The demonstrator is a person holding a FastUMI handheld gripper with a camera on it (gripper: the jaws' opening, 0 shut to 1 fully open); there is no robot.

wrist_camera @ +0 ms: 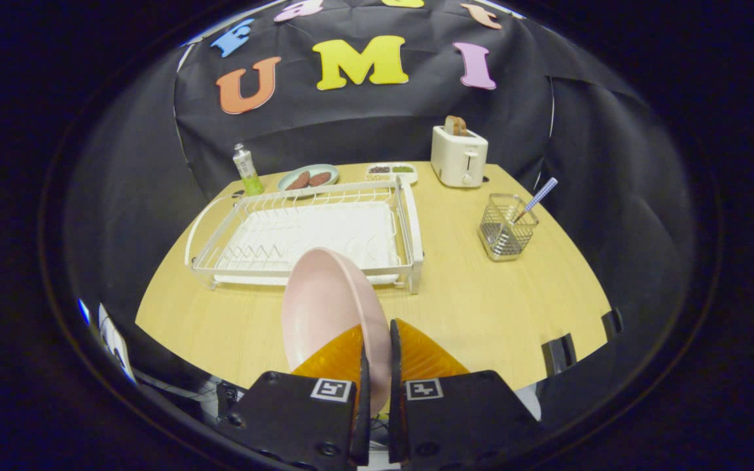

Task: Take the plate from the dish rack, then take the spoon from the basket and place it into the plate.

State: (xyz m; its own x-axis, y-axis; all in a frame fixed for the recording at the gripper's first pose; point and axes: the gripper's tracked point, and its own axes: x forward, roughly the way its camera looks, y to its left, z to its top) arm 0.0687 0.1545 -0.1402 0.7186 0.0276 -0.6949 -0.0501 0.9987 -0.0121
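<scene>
My gripper point(377, 340) is shut on the rim of a pink plate point(324, 307), which stands on edge between the fingers, held above the near part of the wooden table point(482, 307). Beyond the plate sits the white wire dish rack point(311, 229), with nothing standing in its slots. To the right of the rack, a wire mesh basket point(506, 227) holds a spoon point(537, 198) with a blue-checked handle leaning out to the right.
At the back of the table stand a white toaster point(459, 156) with toast in it, a green bottle point(247, 170), a plate with brown food point(308, 176) and a small divided tray point(391, 172). Bare wood lies between the rack and the basket.
</scene>
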